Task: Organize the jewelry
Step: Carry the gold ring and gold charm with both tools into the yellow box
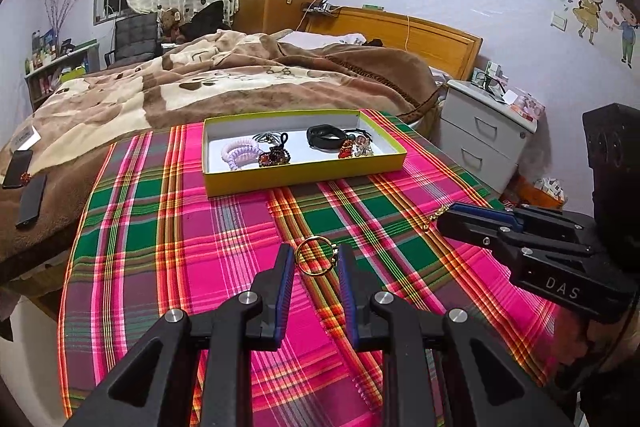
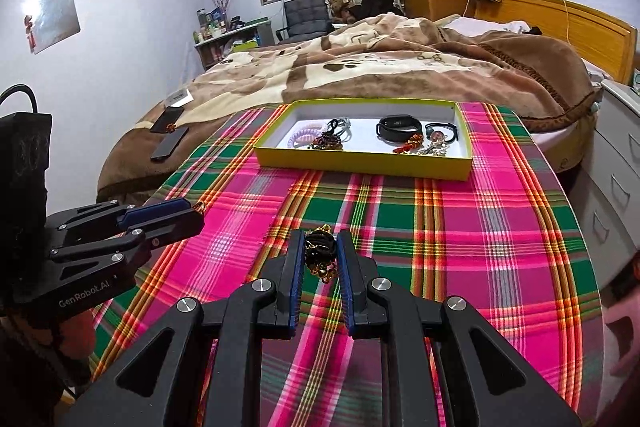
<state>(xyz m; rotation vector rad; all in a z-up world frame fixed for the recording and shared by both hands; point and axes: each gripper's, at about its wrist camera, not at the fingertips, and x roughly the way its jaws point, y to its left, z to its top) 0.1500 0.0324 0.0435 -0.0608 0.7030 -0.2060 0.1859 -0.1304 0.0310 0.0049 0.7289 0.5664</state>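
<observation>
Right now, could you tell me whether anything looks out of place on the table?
Two pieces lie outside the yellow tray: a gold ring between the left claw's fingers, and a black-and-gold piece between the right claw's.

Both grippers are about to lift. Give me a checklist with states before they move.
1. Gold ring between left gripper fingers: ok.
2. Left gripper shut on the ring: cannot tell, a gap shows beside it.
3. Black hair tie between right gripper fingers: ok.
4. Right grip firm: cannot tell.
5. Yellow tray has bare floor for both pieces: ok.
6. Path over the plaid cloth to the tray free: ok.
</observation>
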